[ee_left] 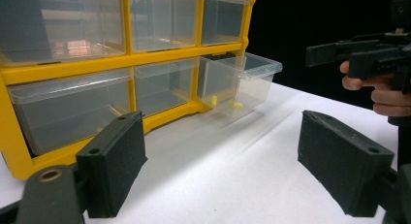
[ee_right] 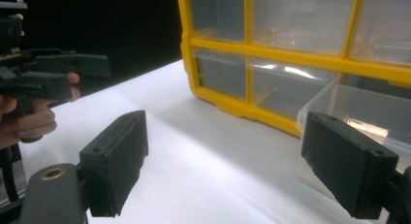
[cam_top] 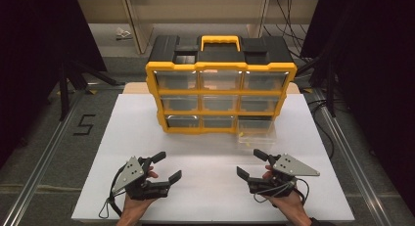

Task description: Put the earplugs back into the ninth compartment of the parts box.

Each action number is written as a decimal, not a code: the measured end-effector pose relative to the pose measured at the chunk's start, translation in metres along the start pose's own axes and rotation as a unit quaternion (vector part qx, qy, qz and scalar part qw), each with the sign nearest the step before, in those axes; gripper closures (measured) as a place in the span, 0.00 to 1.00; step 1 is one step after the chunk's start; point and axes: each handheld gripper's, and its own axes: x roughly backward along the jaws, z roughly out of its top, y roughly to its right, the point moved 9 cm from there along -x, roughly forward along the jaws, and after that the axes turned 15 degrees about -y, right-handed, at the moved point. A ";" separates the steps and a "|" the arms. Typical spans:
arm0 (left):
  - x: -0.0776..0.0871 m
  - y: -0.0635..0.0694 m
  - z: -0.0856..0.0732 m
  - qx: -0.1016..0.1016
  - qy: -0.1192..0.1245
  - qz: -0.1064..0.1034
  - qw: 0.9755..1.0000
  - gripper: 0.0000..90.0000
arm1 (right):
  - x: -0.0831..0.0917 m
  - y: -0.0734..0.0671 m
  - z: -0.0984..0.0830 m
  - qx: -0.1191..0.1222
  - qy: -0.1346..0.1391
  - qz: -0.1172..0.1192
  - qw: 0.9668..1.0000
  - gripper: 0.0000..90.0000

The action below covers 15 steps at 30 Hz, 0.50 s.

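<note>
A yellow and black organiser [cam_top: 220, 69] with clear drawers stands at the back of the white table [cam_top: 147, 138]. Its bottom right drawer [cam_top: 255, 136] is pulled out; in the left gripper view this drawer [ee_left: 245, 81] holds two small yellow pieces [ee_left: 236, 104]. My left gripper [cam_top: 168, 166] rests near the front left, open and holding nothing [ee_left: 228, 161]. At the front right my right gripper [cam_top: 250, 163] is also open and holding nothing [ee_right: 223, 170], with the pulled-out drawer [ee_right: 358, 105] just beyond its right jaw.
The organiser's other drawers [cam_top: 176, 80] are pushed in and look see-through. A black and yellow carry handle [cam_top: 220, 41] sits on top. Metal rails [cam_top: 44, 157] run along the floor on both sides of the table. Dark curtains flank the area.
</note>
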 end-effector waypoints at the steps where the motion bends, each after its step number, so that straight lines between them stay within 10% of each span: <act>1: 0.000 0.000 0.000 0.000 0.000 0.000 1.000 0.19 | 0.000 0.000 0.000 0.000 0.000 0.000 1.000 0.20; 15: 0.000 0.000 0.001 0.002 0.003 -0.004 1.000 0.18 | 0.007 0.003 -0.005 -0.001 0.009 -0.009 1.000 0.20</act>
